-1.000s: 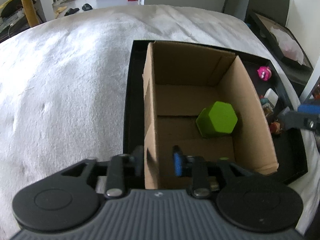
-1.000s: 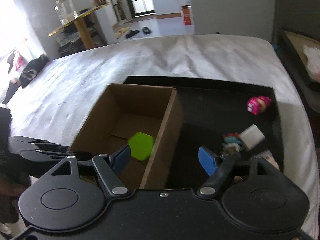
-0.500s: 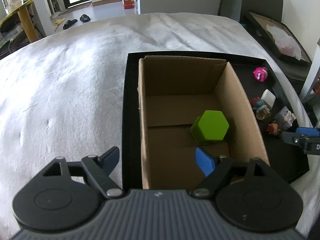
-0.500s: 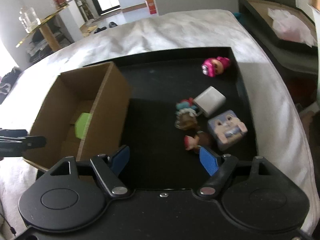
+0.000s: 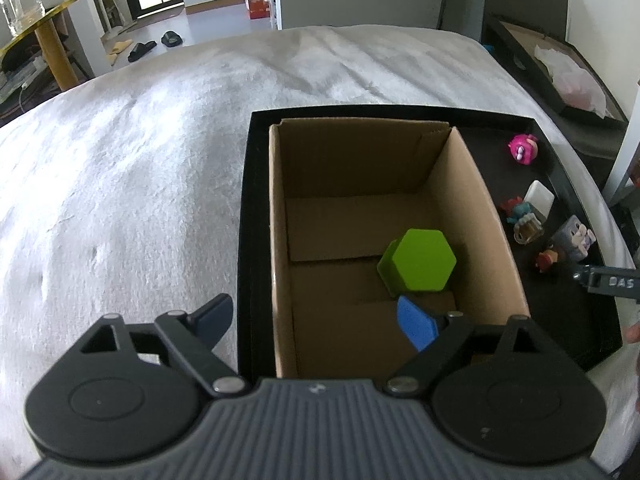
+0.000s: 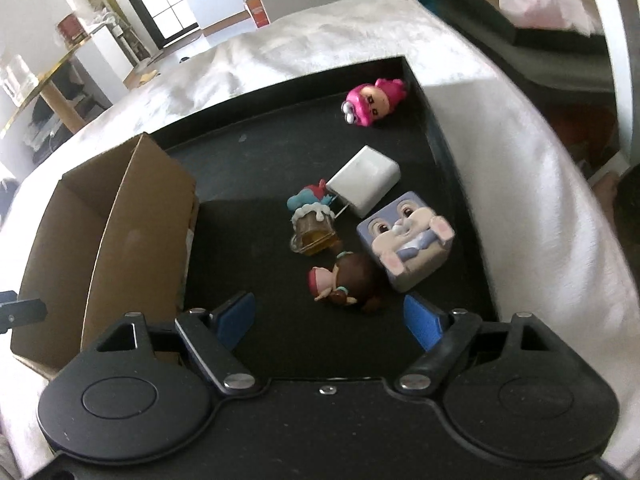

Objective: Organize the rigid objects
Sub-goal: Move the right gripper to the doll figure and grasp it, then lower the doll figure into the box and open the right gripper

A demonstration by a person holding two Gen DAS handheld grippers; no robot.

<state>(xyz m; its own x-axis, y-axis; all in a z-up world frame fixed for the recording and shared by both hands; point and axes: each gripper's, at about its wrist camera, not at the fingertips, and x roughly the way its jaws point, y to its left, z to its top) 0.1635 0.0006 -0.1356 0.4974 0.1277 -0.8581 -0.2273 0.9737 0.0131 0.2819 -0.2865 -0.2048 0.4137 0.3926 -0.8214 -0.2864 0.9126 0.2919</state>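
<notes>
A: Cardboard box [image 5: 384,240], open-topped, standing at the left side of a black tray [image 5: 592,320]; the tray lies on a white bed cover [image 5: 140,180]. Contents of the box?

B: One green hexagonal block [image 5: 418,266], resting on the box floor toward its right wall. Nothing else shows inside.

A: Loose items on the tray, right of the box?

B: Pink figurine [image 6: 372,102] lying near the far right corner. White charger block [image 6: 366,182] nearer the middle. Small red and teal figure [image 6: 310,196] touching a toy beer mug [image 6: 314,228]. Grey bunny cube [image 6: 408,240] just beside both. Brown-haired doll [image 6: 346,280] lying on its side, nearest the right tool.

A: Left tool [image 5: 316,320]?

B: Spread wide, holding nothing. One fingertip hangs over the bed cover outside the tray, the other over the box interior just in front of the green block; the box's left wall sits between them.

A: Right tool [image 6: 330,322]?

B: Also spread wide and empty, hovering above the tray floor with the doll just ahead, between the two blue pads [image 6: 420,322]
</notes>
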